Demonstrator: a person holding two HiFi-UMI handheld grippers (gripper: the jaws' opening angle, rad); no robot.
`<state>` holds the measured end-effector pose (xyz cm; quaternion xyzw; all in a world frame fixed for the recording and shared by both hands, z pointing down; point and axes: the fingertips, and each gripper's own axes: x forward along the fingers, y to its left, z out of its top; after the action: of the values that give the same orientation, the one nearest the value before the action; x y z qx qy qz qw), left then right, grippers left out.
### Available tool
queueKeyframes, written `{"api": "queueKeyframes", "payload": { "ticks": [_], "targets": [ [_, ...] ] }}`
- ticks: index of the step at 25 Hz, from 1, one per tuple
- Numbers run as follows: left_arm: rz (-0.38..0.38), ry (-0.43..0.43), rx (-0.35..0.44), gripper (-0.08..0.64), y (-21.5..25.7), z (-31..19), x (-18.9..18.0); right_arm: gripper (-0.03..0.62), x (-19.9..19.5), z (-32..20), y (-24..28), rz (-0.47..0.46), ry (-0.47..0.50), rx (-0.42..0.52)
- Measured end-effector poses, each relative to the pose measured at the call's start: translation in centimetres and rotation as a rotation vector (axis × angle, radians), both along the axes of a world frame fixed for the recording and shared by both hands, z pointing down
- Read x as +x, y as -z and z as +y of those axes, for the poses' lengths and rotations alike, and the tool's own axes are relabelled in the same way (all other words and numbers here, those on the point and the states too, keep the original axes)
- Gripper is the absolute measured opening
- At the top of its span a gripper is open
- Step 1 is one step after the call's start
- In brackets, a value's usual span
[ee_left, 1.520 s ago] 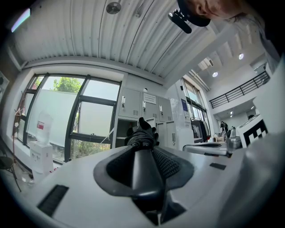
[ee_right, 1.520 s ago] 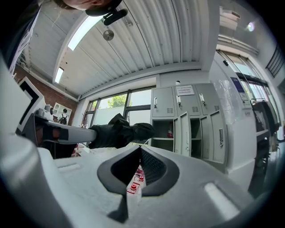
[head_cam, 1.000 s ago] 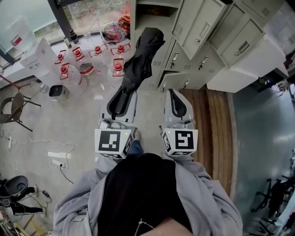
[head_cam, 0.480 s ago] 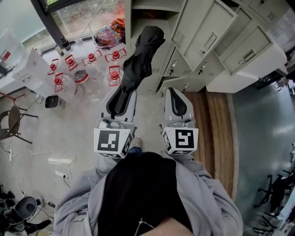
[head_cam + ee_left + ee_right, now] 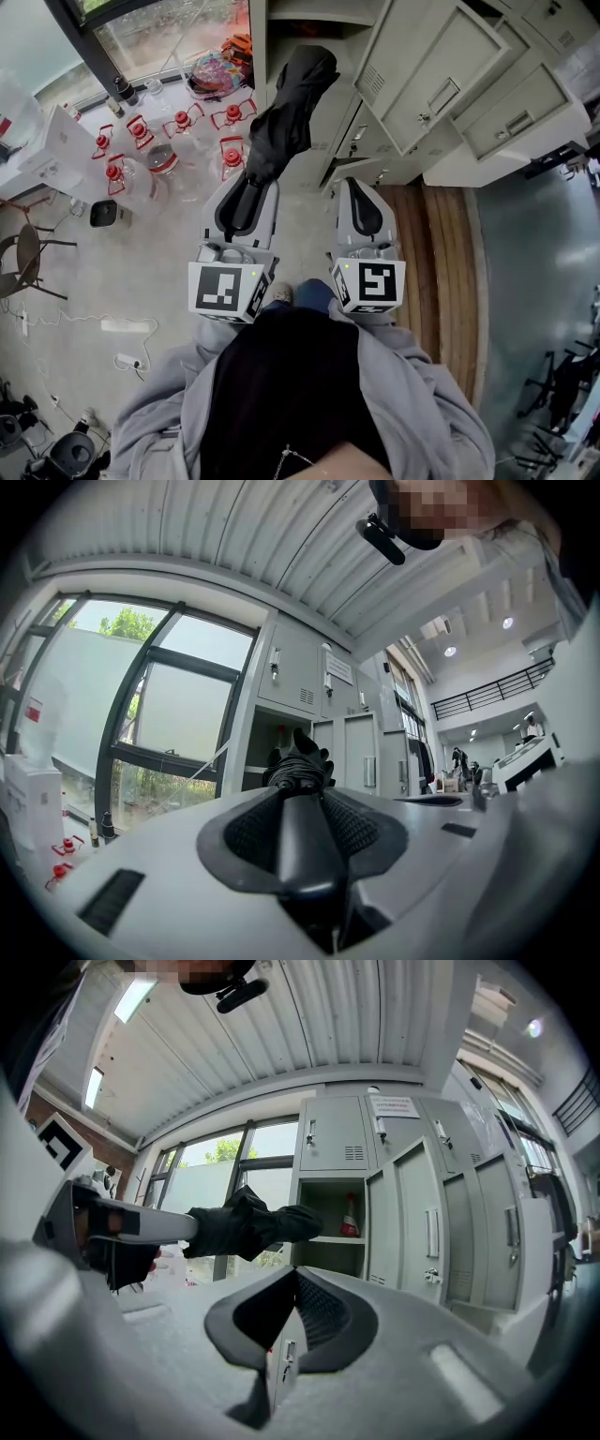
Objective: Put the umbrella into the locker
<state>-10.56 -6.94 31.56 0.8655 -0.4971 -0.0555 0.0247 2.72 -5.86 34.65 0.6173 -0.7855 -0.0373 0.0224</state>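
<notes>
A folded black umbrella [image 5: 281,122] sticks forward out of my left gripper [image 5: 253,183], which is shut on its handle end. In the left gripper view the dark shaft [image 5: 302,850] lies between the jaws and the bundled fabric [image 5: 300,761] points at the lockers. My right gripper [image 5: 353,186] is level beside it on the right, jaws together and empty. The right gripper view shows the umbrella [image 5: 248,1222] held out toward an open locker compartment [image 5: 328,1206], whose grey door [image 5: 422,1227] is swung to the right. The right gripper [image 5: 295,1277] has nothing between its pads.
A red-capped bottle [image 5: 350,1218] stands on the open compartment's shelf. Grey lockers [image 5: 441,84] fill the upper right, with a wooden strip [image 5: 441,253] at their foot. Several red-capped water jugs [image 5: 169,155] stand on the floor by the window. A chair [image 5: 23,253] and a power strip [image 5: 127,325] are at left.
Both grippers and the umbrella have moved forward together toward the lockers, which now look nearer. The floor clutter has slid back and left. The grip on the umbrella is unchanged.
</notes>
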Motion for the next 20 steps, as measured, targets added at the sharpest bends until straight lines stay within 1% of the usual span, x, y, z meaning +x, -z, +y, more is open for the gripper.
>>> {"api": "queueKeyframes", "payload": {
  "ticks": [6, 9, 13, 20],
  "targets": [
    [0.009, 0.004, 0.013, 0.138, 0.3, -2.4, 0.3, 0.003, 0.4, -2.6, -0.3, 0.001, 0.009, 0.001],
    [0.010, 0.005, 0.024, 0.138, 0.3, -3.8, 0.8, 0.003, 0.8, -4.2, 0.0, 0.007, 0.017, 0.020],
    [0.009, 0.006, 0.034, 0.138, 0.4, -6.4, 1.8, 0.003, 1.7, -7.3, 0.4, 0.011, 0.031, 0.042],
    [0.018, 0.008, 0.045, 0.138, 1.3, -10.6, 3.1, 0.003, 2.7, -12.6, 0.6, 0.016, 0.049, 0.042]
  ]
}}
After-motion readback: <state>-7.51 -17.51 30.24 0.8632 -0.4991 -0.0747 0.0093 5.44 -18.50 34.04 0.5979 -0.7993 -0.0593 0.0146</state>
